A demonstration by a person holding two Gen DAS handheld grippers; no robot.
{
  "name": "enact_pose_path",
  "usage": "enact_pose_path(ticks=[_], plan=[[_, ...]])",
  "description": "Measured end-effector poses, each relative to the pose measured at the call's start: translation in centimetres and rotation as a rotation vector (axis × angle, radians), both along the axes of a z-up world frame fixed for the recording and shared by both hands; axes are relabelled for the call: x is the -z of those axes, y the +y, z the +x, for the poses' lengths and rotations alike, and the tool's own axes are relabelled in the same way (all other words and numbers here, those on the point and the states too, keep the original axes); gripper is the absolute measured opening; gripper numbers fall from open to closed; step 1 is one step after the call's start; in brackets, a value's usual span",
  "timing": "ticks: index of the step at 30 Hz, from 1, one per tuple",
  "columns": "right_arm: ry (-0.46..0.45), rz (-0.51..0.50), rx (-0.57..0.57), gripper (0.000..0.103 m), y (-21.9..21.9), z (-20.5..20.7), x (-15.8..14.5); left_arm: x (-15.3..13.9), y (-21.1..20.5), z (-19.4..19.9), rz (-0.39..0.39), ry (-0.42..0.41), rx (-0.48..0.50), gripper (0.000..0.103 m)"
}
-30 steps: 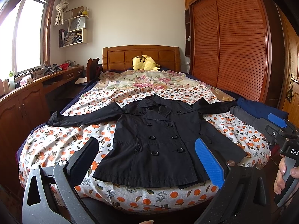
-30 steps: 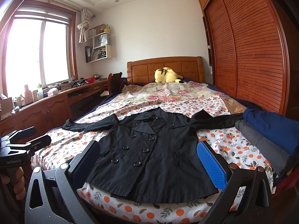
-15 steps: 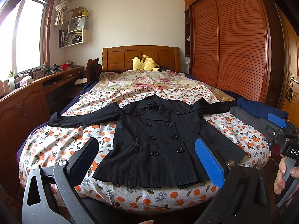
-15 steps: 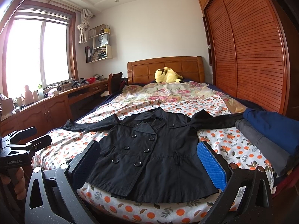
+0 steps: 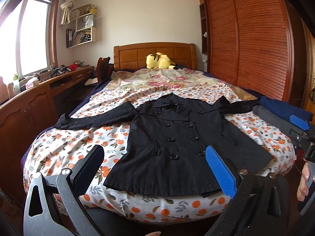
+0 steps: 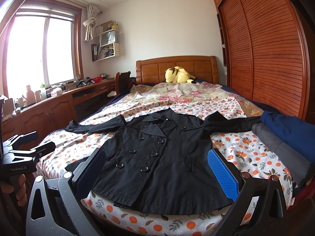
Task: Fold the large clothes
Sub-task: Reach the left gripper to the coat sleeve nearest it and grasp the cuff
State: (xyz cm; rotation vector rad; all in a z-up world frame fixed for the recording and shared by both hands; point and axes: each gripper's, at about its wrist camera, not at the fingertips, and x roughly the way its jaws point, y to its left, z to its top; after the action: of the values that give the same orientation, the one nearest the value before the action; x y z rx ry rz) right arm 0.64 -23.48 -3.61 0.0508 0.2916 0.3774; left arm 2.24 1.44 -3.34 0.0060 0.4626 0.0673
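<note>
Right now we hold both grippers short of the bed, each with its fingers spread wide and nothing between them. Ahead of the left gripper the black coat lies flat, buttoned front up, sleeves stretched to either side, its hem nearest our fingertips and framed by them; the right gripper sees it the same way. Beyond the right gripper's blue finger, folded grey and navy clothes rest at the coat's sleeve end.
</note>
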Motion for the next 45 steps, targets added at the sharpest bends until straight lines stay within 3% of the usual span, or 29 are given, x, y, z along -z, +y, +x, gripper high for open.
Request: enact_pose_path(ticks=[13,25,30,39,45], plan=[[0.063,-0.038,-0.043,0.103,1.8,6.1,1.5,4.8,3.5,3.8,-0.041,0.072,-0.048,0.103],[0.09,-0.061,-0.074,0.103,4.4,11.7,3.6,8.1,5.9,7.9,0.018,0.129,-0.099,0.103],[0.11,-0.082,-0.109,0.103,6.3,15.0,4.4,9.5,7.7,9.8,-0.012,0.168,-0.1,0.103],[0.104,-0.121,-0.205,0.103,10.5,19.8,4.7,12.0,13.8,12.1,-0.028,0.229,-0.158,0.103],[0.128,-0.124,-0.284,0.103,12.8,22.0,6.1,12.6,19.6,13.5,-0.112,0.262,-0.194,0.103]])
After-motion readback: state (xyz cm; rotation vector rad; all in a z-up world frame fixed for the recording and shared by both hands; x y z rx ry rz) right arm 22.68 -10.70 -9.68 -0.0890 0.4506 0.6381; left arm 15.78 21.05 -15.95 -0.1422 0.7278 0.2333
